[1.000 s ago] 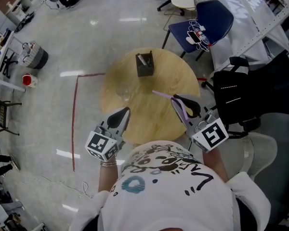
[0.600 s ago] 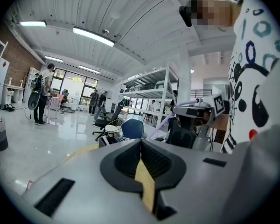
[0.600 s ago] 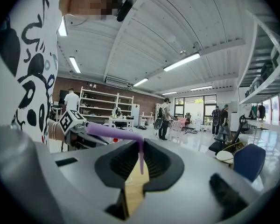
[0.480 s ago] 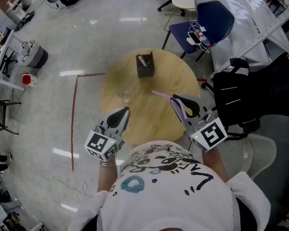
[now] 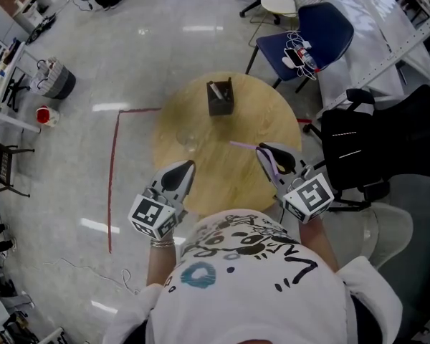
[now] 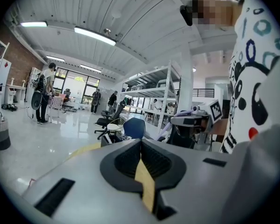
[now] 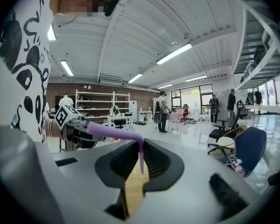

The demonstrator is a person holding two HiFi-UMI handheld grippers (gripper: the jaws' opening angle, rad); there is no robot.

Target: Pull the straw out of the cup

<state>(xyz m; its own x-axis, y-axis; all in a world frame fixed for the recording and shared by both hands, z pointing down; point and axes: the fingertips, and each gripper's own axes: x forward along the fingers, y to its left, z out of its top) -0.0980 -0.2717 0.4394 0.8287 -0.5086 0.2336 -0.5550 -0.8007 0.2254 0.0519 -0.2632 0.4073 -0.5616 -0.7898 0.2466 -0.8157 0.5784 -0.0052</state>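
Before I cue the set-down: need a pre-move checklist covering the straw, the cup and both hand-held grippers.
1. Straw clamped in right hand-held gripper: ok.
2. Straw out of cup, with a gap between them in the head view: ok.
3. Left hand-held gripper shut with nothing in it: ok.
4. Cup upright on table: cannot tell, the clear glass is too faint.

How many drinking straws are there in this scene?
1. A purple straw is clamped in the right gripper, above the round table's right side. The dark box on the table holds something pale I cannot identify.
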